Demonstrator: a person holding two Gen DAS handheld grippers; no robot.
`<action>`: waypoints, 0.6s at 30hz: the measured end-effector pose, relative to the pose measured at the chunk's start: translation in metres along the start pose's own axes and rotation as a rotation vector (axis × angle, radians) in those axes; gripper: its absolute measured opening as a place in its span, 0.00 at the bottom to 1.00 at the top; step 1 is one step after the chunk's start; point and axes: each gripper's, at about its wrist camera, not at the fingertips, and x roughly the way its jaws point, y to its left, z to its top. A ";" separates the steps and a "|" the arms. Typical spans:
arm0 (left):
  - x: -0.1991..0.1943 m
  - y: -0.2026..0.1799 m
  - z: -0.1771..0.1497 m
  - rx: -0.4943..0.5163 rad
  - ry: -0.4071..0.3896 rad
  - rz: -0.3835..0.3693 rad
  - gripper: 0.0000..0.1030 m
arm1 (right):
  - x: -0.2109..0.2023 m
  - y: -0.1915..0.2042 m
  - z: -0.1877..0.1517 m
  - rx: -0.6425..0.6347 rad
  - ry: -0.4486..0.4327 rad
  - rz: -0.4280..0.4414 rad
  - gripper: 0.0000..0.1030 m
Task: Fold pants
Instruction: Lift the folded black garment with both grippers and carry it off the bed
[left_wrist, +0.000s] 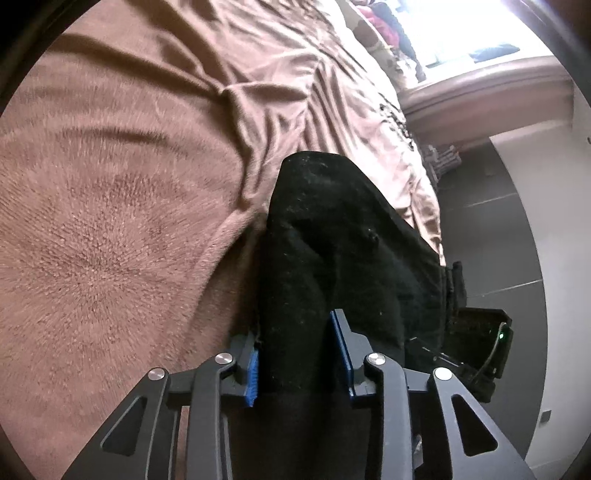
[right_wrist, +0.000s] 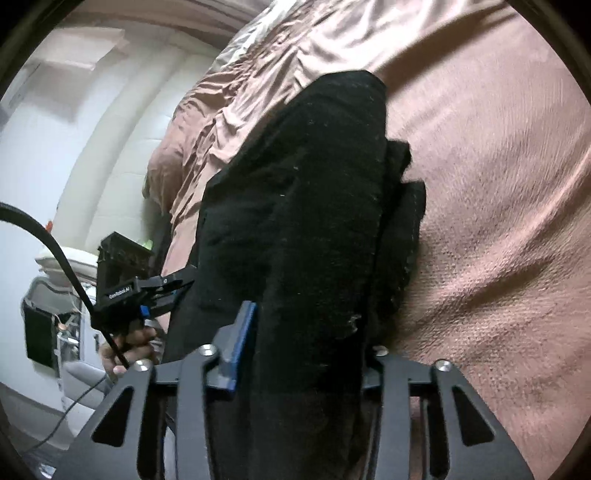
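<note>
Brown bedspread (left_wrist: 110, 221) on a bed, black pants (left_wrist: 332, 240) lifted over it mid-fold.

The left gripper (left_wrist: 299, 358) has its blue pads clamped on a bunch of the cloth, which runs away toward 12 o'clock. The right gripper (right_wrist: 306, 343) also pinches a thick doubled bundle, though its 3 o'clock finger is hidden, so that grip is a judgement. Layers at 2 o'clock in the right view suggest one fold is made; laying flat and smoothing are left.

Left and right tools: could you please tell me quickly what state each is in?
Left tool: closed on the black pants.
Right tool: closed on the same pants.
</note>
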 end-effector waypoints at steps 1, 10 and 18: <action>-0.003 -0.001 -0.001 0.002 -0.006 -0.005 0.33 | -0.003 0.004 -0.002 -0.012 -0.011 -0.001 0.31; -0.040 -0.031 -0.020 0.067 -0.099 -0.044 0.33 | -0.035 0.041 -0.029 -0.107 -0.112 0.013 0.26; -0.069 -0.063 -0.043 0.126 -0.156 -0.085 0.33 | -0.062 0.061 -0.054 -0.165 -0.195 -0.001 0.25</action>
